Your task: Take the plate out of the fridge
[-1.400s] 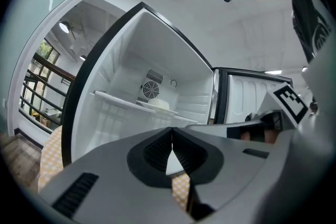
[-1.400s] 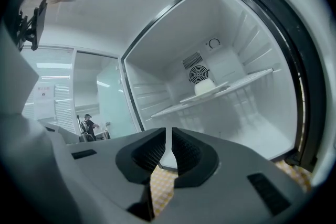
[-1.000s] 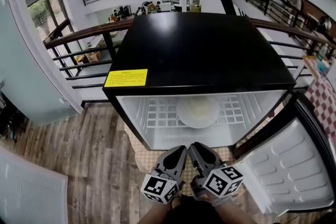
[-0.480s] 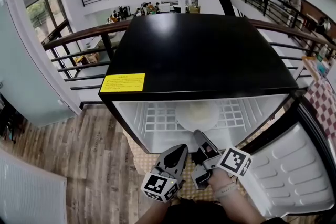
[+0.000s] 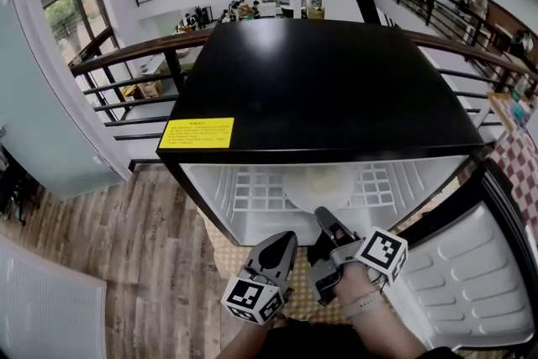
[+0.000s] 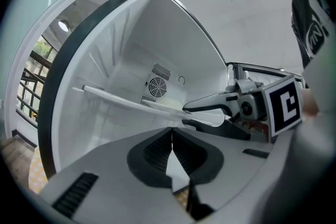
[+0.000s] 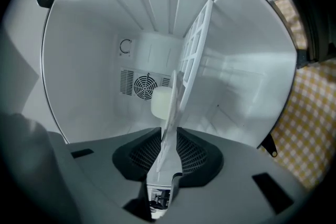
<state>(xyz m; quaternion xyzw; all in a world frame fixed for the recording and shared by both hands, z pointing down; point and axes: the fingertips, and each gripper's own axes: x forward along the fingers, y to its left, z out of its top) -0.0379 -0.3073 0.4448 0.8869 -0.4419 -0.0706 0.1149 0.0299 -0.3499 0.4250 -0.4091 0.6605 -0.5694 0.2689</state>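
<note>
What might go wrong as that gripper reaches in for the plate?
1. The right gripper has its jaws either side of only the plate's thin front rim. So shallow a hold might let the plate tip or slip once lifted.
2. The wire shelf lies right under that rim, so the lower jaw could snag it and drag it along.
3. The left gripper hangs outside the fridge, shut, giving no support if the plate sags.
</note>
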